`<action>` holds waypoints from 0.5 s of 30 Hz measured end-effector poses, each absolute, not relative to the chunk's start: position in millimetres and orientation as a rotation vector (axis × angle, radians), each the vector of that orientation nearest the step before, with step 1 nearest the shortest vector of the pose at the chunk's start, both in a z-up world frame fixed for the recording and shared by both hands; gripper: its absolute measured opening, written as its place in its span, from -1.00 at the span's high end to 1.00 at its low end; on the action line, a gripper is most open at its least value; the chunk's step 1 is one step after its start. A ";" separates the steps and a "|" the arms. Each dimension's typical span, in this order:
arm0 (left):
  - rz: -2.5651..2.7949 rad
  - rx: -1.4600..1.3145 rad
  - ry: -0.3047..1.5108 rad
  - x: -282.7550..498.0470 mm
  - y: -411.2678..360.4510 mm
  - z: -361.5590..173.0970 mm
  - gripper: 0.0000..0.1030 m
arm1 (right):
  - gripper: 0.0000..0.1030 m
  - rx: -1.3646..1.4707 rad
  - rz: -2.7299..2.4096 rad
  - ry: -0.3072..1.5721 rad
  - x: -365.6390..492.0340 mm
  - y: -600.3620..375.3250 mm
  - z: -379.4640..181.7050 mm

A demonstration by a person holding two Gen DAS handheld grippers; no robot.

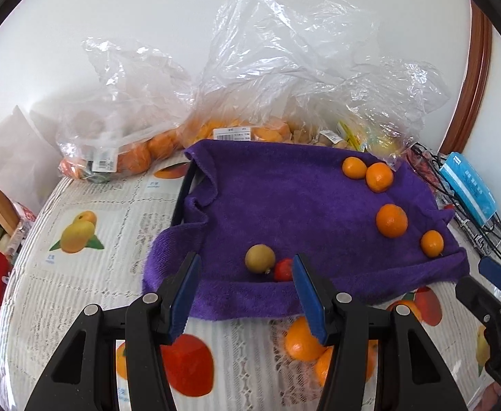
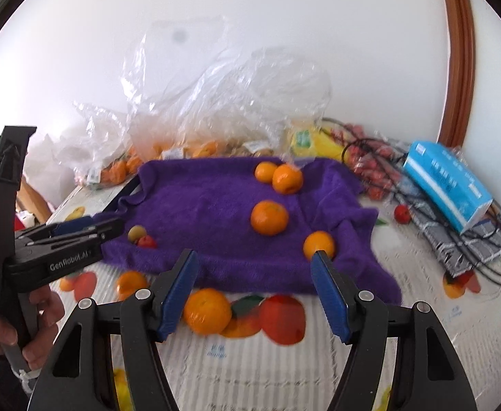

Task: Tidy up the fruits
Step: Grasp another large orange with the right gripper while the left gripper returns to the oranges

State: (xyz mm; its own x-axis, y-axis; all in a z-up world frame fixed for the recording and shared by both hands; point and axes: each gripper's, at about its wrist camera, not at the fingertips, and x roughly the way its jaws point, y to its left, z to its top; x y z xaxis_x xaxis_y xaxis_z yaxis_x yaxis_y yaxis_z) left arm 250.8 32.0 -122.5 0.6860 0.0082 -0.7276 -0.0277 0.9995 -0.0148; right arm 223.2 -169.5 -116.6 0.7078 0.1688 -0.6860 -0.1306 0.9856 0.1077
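A purple towel [image 1: 284, 198] [image 2: 216, 205] lies over a tray on the table. Several oranges rest on its right side, among them a large one [image 1: 391, 220] [image 2: 269, 217] and a small one near the front edge [image 1: 432, 243] [image 2: 318, 245]. A greenish-brown fruit [image 1: 260, 258] [image 2: 137, 233] and a small red fruit [image 1: 283, 269] [image 2: 147, 241] sit together at the towel's front. My left gripper [image 1: 247, 291] is open and empty, just in front of these two. My right gripper [image 2: 253, 291] is open and empty, in front of the towel's front edge.
Clear plastic bags of oranges and other fruit [image 1: 140, 154] [image 2: 182, 144] stand behind the towel by the wall. A blue box [image 1: 469, 185] [image 2: 449, 185] lies on a black wire rack at the right, with a loose red fruit [image 2: 402, 213] nearby. The tablecloth [image 1: 96, 226] is printed with fruit pictures.
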 end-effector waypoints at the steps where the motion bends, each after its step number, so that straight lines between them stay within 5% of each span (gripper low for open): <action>1: 0.016 -0.033 0.816 248.1 34.7 -122.6 -0.02 | -0.25 0.049 0.174 0.772 221.1 -167.4 -119.2; 15: 0.030 -0.195 0.859 239.3 86.3 -125.3 -0.08 | -0.01 0.031 0.229 0.865 225.3 -139.6 -159.4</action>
State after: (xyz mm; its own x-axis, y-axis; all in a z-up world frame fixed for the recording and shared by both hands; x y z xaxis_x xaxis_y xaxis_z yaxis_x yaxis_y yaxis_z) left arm 239.3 86.3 -125.3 0.6539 -0.0525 -0.7547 -0.1048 0.9817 -0.1590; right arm 225.3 -139.6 -159.4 0.6256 0.2118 -0.7508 -0.1871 0.9751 0.1192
